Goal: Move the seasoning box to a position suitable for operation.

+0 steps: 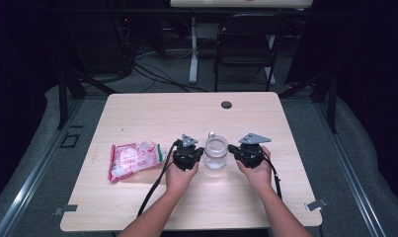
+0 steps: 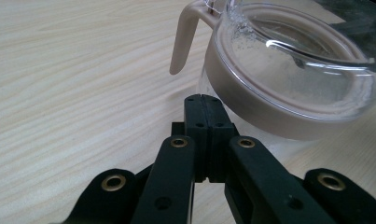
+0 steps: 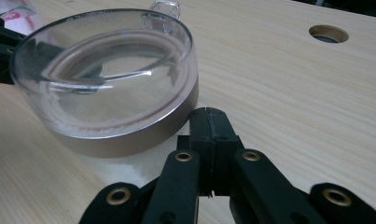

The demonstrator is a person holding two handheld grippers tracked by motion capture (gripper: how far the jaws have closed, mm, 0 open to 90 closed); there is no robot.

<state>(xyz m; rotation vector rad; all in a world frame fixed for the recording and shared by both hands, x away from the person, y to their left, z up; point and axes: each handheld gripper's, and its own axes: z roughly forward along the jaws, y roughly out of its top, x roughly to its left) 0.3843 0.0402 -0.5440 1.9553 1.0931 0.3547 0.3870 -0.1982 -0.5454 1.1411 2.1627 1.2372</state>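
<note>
A pink snack bag (image 1: 135, 160) lies well left of the glass jar (image 1: 216, 152) at mid-table; a round hole (image 1: 226, 104) sits farther back. The left gripper (image 1: 200, 153) and right gripper (image 1: 231, 148) flank the jar — both with jaws pressed together, holding nothing; their tips sit just beside its walls.

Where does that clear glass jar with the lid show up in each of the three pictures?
High view: the jar stands at table centre, between the two hand-held grippers.
Left gripper view: upper right, just beyond the shut jaws.
Right gripper view: upper left, beside the shut jaws.
Shared landmark: the pale wooden table.
</note>
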